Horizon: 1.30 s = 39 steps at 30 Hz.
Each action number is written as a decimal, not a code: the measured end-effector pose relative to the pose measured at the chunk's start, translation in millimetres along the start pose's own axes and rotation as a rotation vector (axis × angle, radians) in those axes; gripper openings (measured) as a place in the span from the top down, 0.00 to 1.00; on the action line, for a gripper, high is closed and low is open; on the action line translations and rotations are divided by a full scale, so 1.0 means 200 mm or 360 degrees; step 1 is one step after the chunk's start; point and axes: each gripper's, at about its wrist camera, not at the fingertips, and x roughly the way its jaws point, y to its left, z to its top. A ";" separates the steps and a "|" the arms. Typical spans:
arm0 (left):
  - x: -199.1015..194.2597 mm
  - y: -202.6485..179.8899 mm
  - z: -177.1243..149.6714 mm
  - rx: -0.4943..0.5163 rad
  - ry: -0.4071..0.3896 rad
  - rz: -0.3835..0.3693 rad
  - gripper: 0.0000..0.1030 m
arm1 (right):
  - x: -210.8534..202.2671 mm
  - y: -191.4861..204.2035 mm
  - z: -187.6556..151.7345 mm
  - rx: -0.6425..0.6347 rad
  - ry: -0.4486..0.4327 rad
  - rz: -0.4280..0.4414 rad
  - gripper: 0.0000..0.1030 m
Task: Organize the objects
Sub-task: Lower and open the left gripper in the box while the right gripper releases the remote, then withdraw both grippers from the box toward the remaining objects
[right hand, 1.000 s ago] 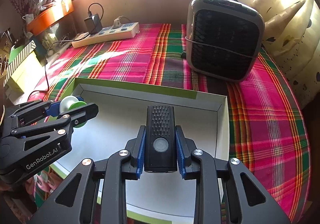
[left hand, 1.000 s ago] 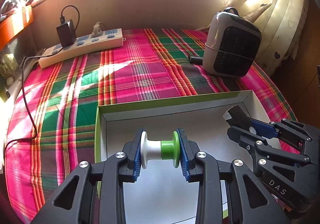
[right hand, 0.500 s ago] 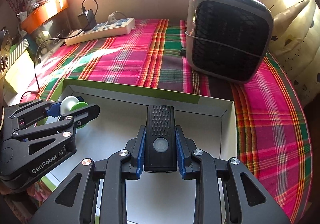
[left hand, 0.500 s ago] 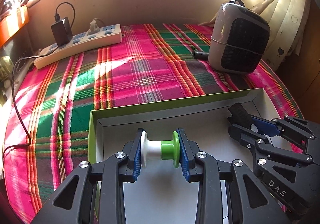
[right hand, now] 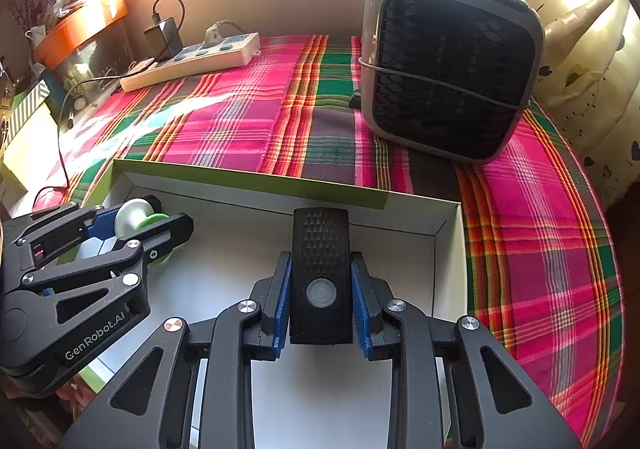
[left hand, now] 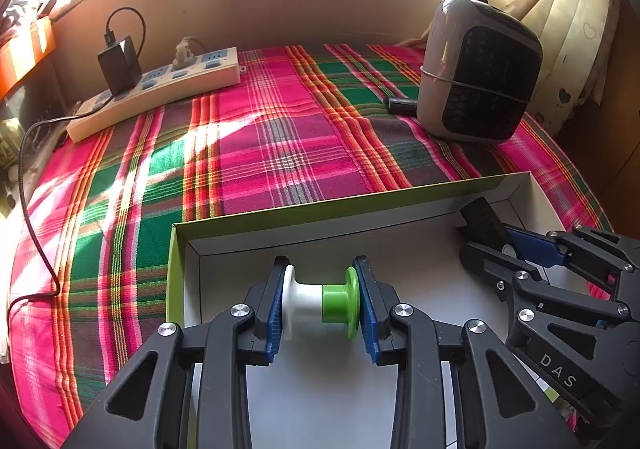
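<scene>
A white and green spool [left hand: 320, 305] lies crosswise between the blue pads of my left gripper [left hand: 320, 307], which is shut on it over the left part of a white box with a green rim [left hand: 320, 207]. My right gripper [right hand: 320, 289] is shut on a black oblong device with a round button [right hand: 320, 269], held over the right part of the same box [right hand: 256, 179]. In the left wrist view the right gripper [left hand: 496, 239] shows at the right; in the right wrist view the left gripper [right hand: 136, 223] with the spool [right hand: 132, 217] shows at the left.
The box rests on a pink, green and red plaid cloth [left hand: 256, 153]. A grey fan heater [right hand: 448, 61] stands behind the box at the right. A cream power strip [left hand: 160, 93] with a black charger [left hand: 118, 65] lies at the back left, its cable [left hand: 28, 185] trailing along the left edge.
Both views have shifted slightly: the box's far wall sits lower in the pictures and the heater looks nearer. Both grips are the same.
</scene>
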 end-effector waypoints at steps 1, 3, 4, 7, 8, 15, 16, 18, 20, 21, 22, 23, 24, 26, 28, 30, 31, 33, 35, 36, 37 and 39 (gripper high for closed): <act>0.00 0.00 0.00 -0.0002 0.0000 -0.0001 0.70 | 0.00 0.00 0.00 0.0001 0.0000 0.0001 0.73; 0.00 0.00 0.00 0.0000 -0.0002 -0.0001 0.70 | 0.00 0.00 0.00 -0.0001 0.0001 0.0000 0.73; 0.00 0.00 0.00 0.0001 -0.0001 -0.0003 0.69 | 0.00 0.00 0.00 0.0000 0.0002 0.0000 0.73; 0.00 0.00 0.00 0.0001 0.0003 -0.0005 0.66 | 0.00 0.00 0.00 0.0000 0.0002 0.0005 0.72; 0.00 0.00 0.00 0.0003 0.0005 -0.0001 0.66 | 0.00 0.00 0.00 -0.0001 0.0003 0.0009 0.72; -0.02 0.00 -0.01 -0.0017 0.0017 -0.0013 0.66 | -0.01 0.01 0.00 -0.0013 -0.0014 0.0031 0.56; -0.03 0.00 -0.02 -0.0019 0.0017 -0.0012 0.66 | -0.01 0.01 0.00 -0.0008 -0.0016 0.0023 0.53; -0.04 0.00 -0.03 -0.0014 0.0014 0.0000 0.64 | -0.01 -0.01 -0.01 0.0020 -0.0012 0.0023 0.50; -0.05 0.00 -0.03 -0.0022 0.0008 -0.0001 0.60 | -0.02 -0.02 -0.02 0.0038 -0.0012 0.0027 0.50; -0.06 0.01 -0.04 -0.0027 0.0005 -0.0007 0.60 | -0.03 -0.03 -0.02 0.0039 -0.0017 0.0026 0.50; -0.07 0.01 -0.04 -0.0032 0.0004 -0.0003 0.59 | -0.04 -0.03 -0.03 0.0041 -0.0023 0.0024 0.50; -0.08 0.01 -0.05 -0.0036 -0.0001 0.0002 0.59 | -0.05 -0.03 -0.03 0.0044 -0.0028 0.0024 0.50; -0.09 0.02 -0.05 -0.0035 -0.0006 0.0003 0.59 | -0.05 -0.04 -0.03 0.0048 -0.0033 0.0025 0.50; -0.12 0.02 -0.06 -0.0036 -0.0017 0.0019 0.59 | -0.08 -0.04 -0.04 0.0055 -0.0044 0.0029 0.50; -0.15 0.02 -0.07 -0.0023 -0.0039 0.0039 0.59 | -0.10 -0.03 -0.04 0.0054 -0.0057 0.0032 0.50; -0.17 0.02 -0.08 -0.0032 -0.0036 0.0039 0.59 | -0.12 -0.03 -0.05 0.0054 -0.0072 0.0032 0.50; -0.19 0.02 -0.09 -0.0035 -0.0035 0.0041 0.59 | -0.13 -0.03 -0.05 0.0054 -0.0076 0.0035 0.50; -0.22 0.02 -0.11 -0.0035 -0.0040 0.0047 0.59 | -0.16 -0.02 -0.07 0.0052 -0.0086 0.0043 0.50; -0.24 0.01 -0.12 -0.0035 -0.0049 0.0052 0.59 | -0.18 -0.01 -0.08 0.0052 -0.0096 0.0050 0.50; -0.26 0.01 -0.13 -0.0031 -0.0054 0.0053 0.59 | -0.19 -0.01 -0.08 0.0052 -0.0100 0.0051 0.50; -0.27 0.01 -0.14 -0.0035 -0.0061 0.0063 0.59 | -0.21 -0.01 -0.09 0.0053 -0.0106 0.0052 0.50; -0.31 0.01 -0.16 -0.0034 -0.0084 0.0089 0.59 | -0.24 -0.01 -0.11 0.0053 -0.0119 0.0051 0.50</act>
